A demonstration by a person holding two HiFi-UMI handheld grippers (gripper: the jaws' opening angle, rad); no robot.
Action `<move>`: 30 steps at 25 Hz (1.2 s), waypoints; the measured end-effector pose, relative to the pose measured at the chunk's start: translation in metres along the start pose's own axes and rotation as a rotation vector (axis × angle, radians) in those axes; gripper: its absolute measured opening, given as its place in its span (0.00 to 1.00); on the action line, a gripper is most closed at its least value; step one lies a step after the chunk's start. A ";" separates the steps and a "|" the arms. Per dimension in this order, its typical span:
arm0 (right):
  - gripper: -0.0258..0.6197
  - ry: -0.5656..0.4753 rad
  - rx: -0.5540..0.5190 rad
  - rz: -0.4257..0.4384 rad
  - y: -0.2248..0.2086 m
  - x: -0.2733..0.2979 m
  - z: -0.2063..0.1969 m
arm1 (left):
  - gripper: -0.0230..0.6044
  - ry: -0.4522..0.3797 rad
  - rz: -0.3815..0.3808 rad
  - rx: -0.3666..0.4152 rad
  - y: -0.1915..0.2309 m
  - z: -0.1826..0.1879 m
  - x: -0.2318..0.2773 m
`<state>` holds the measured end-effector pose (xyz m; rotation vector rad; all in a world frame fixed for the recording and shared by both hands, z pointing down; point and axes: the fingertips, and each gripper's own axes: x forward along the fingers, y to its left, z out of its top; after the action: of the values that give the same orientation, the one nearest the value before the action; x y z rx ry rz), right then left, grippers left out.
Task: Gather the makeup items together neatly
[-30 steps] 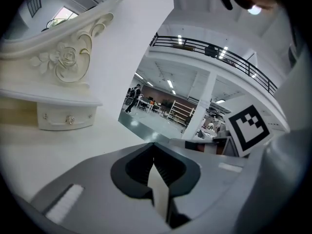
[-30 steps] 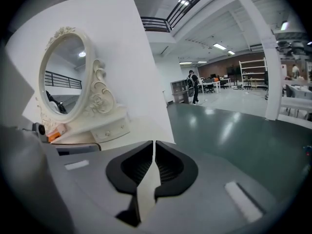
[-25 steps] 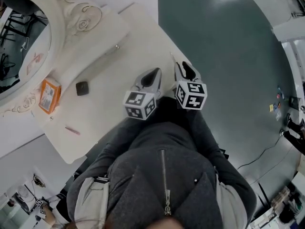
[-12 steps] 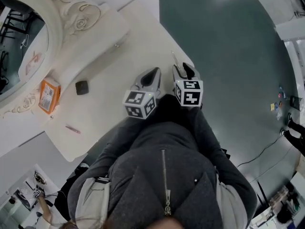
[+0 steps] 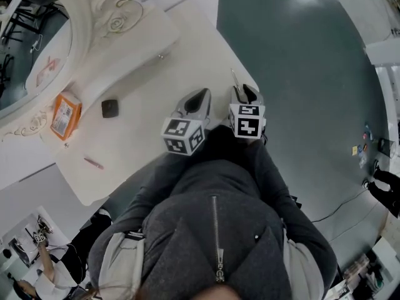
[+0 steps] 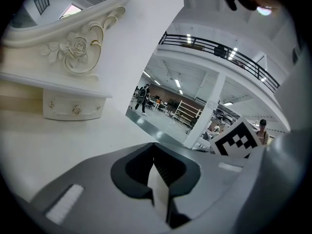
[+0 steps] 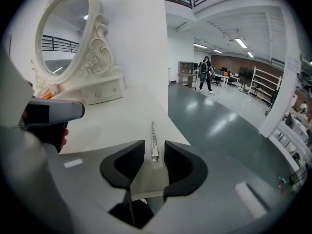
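A thin silvery makeup stick lies on the white vanity table by its right edge. Its near end sits between the jaws of my right gripper, which have just been closing. A gap shows on both sides of the stick, so the pads do not press it. In the head view the stick pokes out past the right gripper. My left gripper hovers beside it, jaws together on nothing. A black compact, an orange box and a pink pencil lie to the left.
An ornate oval mirror on a small drawer base stands at the back of the table. The table edge runs just right of the stick, with dark green floor beyond. The left gripper's body shows at the right gripper view's left.
My right gripper has sunk toward the table and closed in on the stick's near end. The left gripper has stayed put. The head camera has shifted slightly.
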<state>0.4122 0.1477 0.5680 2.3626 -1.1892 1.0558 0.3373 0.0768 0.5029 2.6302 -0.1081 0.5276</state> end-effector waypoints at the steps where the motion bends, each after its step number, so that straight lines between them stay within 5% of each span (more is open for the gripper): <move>1: 0.24 0.002 -0.001 0.002 0.000 0.000 0.000 | 0.05 -0.002 0.002 -0.001 0.000 0.000 -0.001; 5: 0.12 0.000 0.001 0.008 0.006 0.000 0.000 | 0.05 -0.010 0.017 -0.004 0.001 -0.002 -0.006; 19: 0.11 -0.060 -0.049 0.068 0.031 -0.005 0.022 | 0.05 -0.082 0.134 -0.032 0.018 -0.002 -0.045; 30: 0.11 -0.089 -0.272 0.331 0.140 0.007 0.045 | 0.05 -0.219 0.416 -0.154 0.073 -0.012 -0.122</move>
<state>0.3264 0.0331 0.5336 2.0677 -1.6825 0.8214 0.2089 0.0151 0.4962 2.5080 -0.7458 0.3433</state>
